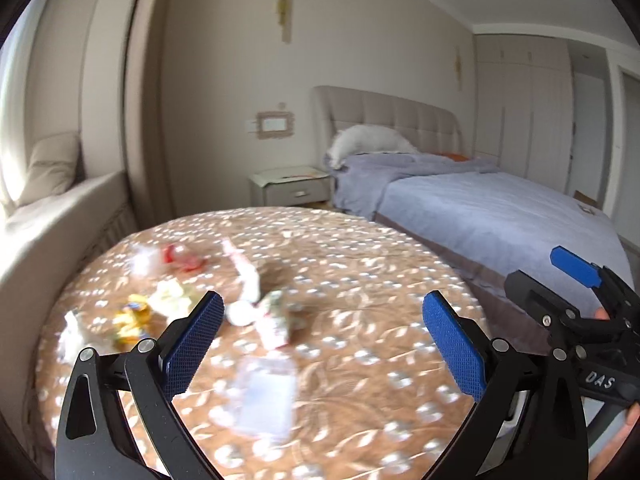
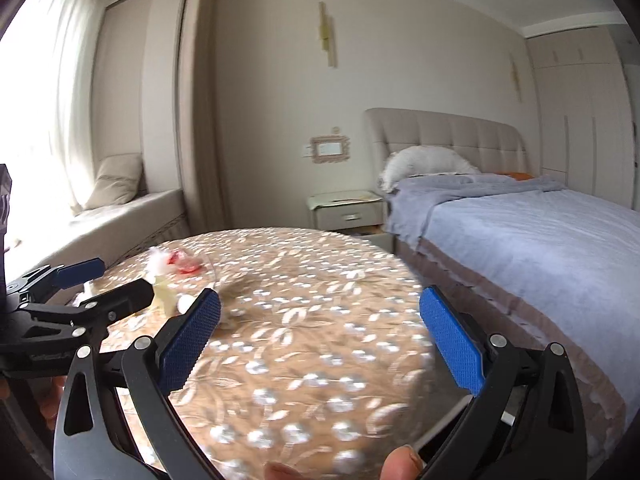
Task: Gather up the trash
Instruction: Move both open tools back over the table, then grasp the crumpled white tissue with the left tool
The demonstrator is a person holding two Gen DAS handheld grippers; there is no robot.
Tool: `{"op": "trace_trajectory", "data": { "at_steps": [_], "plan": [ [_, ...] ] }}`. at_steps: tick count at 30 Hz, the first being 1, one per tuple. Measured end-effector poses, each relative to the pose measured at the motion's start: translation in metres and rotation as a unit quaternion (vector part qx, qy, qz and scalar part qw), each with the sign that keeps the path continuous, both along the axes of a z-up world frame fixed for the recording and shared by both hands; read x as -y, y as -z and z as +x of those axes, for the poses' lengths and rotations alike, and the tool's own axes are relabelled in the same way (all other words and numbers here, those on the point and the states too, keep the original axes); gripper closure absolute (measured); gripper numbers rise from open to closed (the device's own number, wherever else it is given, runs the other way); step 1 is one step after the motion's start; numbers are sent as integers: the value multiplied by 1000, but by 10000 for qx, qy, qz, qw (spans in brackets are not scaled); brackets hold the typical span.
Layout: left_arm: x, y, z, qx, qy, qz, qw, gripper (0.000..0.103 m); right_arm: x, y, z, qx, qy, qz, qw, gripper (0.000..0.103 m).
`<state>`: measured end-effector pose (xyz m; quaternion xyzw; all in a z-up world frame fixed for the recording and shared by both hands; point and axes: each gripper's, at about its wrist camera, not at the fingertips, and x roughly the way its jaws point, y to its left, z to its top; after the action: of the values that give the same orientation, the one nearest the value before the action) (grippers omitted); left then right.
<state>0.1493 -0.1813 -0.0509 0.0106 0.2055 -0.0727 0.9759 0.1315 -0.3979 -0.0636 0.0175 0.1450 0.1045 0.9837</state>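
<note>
Trash (image 1: pixel 256 304) lies scattered on the counter (image 1: pixel 360 360) ahead of our left gripper (image 1: pixel 324 344); both it and the right gripper (image 2: pixel 320 344) gape wide, empty. We should pick one scrap, descend squarely.

Left gripper (image 1: pixel 323 350), right gripper (image 2: pixel 320 346) — black frames, silver screws, blue textured jaws; "DAS" marking.

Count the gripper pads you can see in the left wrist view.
3: two blue pads of the left gripper, one lower left, one lower right; one pad of the right gripper at right. Its second pad may be hidden.
</note>
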Motion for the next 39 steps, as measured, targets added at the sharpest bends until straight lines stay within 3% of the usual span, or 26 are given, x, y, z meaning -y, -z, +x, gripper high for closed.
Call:
{"op": "trace_trajectory", "data": {
  "at_steps": [9,22,29,34,37,38,39],
  "plan": [
    [-94,11,0,-114,-765,52,9970,5,-94,3,11,-262,-678,-97,9973,4],
    [-191,50,17,-652,-1286,155,9894,5,-178,44,32,-1152,-733,-118,9906,4],
    [-231,67,41,-1002,-1501,18,9836,5,-210,57,42,-1387,-805,-429,9861,4],
    [-246,87,72,-1496,-1570,-72,9762,5,-224,67,57,-1805,-902,-605,9776,4],
    [-249,98,88,-1912,-1333,-176,9723,6,-224,71,63,-1989,-888,-615,9740,4],
    [-251,101,93,-2057,-1300,-211,9697,8,-224,73,64,-2029,-879,-608,9734,4],
    [-252,105,97,-2181,-1239,-253,9677,21,-224,74,65,-2066,-870,-598,9727,4]
  ]
}}
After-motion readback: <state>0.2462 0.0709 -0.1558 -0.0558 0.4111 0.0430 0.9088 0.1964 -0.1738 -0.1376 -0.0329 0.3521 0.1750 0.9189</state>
